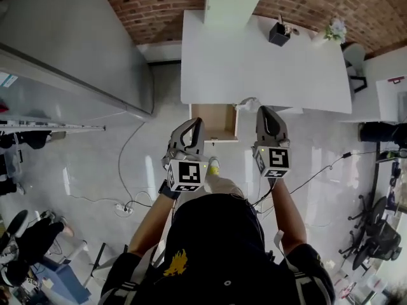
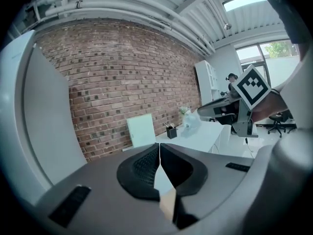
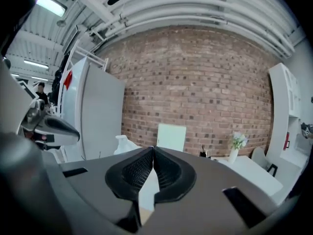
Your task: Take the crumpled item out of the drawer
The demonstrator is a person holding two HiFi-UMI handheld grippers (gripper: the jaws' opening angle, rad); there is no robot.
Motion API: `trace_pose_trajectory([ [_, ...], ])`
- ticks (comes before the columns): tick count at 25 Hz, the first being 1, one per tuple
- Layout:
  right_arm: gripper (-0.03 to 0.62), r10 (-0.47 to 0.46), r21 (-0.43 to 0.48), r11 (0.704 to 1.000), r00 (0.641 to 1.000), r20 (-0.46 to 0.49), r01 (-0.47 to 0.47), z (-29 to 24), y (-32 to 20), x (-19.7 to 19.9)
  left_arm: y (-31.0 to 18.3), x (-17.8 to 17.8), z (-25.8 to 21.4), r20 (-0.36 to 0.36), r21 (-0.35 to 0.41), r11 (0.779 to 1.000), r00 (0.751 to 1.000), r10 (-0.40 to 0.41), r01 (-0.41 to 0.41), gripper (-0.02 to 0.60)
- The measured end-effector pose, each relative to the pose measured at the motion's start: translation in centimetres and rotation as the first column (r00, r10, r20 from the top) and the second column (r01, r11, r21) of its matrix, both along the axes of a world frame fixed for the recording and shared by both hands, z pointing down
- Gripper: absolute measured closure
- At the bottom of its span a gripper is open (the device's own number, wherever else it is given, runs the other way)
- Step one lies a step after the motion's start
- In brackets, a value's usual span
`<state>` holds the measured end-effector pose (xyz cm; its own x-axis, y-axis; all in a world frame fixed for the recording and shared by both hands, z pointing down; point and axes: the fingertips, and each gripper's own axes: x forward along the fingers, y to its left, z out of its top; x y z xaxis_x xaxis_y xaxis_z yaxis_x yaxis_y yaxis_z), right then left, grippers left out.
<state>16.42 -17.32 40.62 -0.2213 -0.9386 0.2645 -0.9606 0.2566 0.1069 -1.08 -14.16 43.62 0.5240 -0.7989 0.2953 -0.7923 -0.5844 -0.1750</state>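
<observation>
The wooden drawer stands pulled out from the front of the white table, and its inside looks bare. A crumpled white item lies on the table's front edge, just right of the drawer; in the right gripper view the crumpled item shows left of the jaws. My left gripper hangs over the drawer's left side, shut and holding nothing; its jaws meet at the tip. My right gripper sits just right of the crumpled item, shut and empty.
A black pen holder, a small vase of flowers and a white upright panel stand at the table's far side by the brick wall. A grey cabinet is at the left. A power strip and cables lie on the floor.
</observation>
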Motion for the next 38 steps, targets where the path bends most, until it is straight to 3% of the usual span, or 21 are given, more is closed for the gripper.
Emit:
trace_pose_trajectory([
  [3, 0.565, 0.035, 0.08, 0.996, 0.999, 0.033, -0.038, -3.8, 0.8, 1.2, 0.2, 1.4, -2.1, -0.036, 0.024, 0.999, 0.999, 0.032, -0.031, 0.561],
  [8, 0.566, 0.086, 0.164, 0.981, 0.99, 0.111, -0.103, -8.3, 2.8, 3.3, 1.1, 2.9, -4.5, -0.037, 0.066, 0.996, 0.997, 0.061, -0.059, 0.561],
  [17, 0.566, 0.049, 0.282, 0.954, 0.983, 0.179, -0.099, -13.8, 4.6, 3.5, 0.9, 2.9, -8.5, 0.001, 0.147, 0.986, 0.997, 0.074, -0.073, 0.561],
  [38, 0.568, -0.043, 0.305, 0.952, 0.99, 0.136, -0.001, -15.7, 4.8, 1.8, 0.7, 3.3, -9.6, 0.002, 0.173, 0.983, 0.998, 0.058, -0.058, 0.561],
])
